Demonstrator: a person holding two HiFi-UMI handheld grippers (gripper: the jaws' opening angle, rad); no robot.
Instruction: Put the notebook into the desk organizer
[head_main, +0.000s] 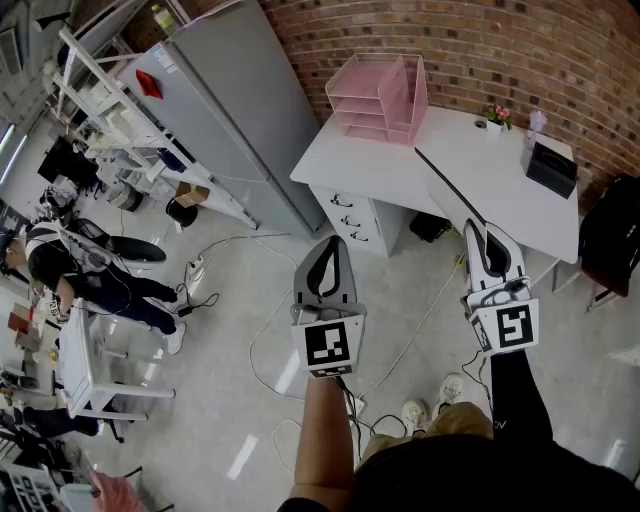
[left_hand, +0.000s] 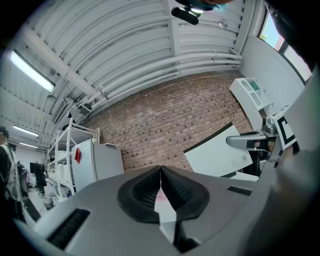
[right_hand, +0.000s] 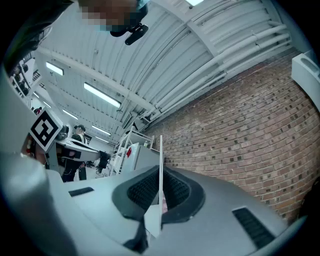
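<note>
Nearest me, my left gripper is empty, its jaws together. My right gripper has its jaws clamped on the notebook, held edge-up and pointing toward the counter. The pickup looks done; carrying it over and slotting it in are left. Loose cables trail across the floor between me and the counter, so I'd step carefully. At the counter's far left stands the pink desk organizer, with nothing blocking its near side. A black box and a flower pot sit far right, well apart from it
</note>
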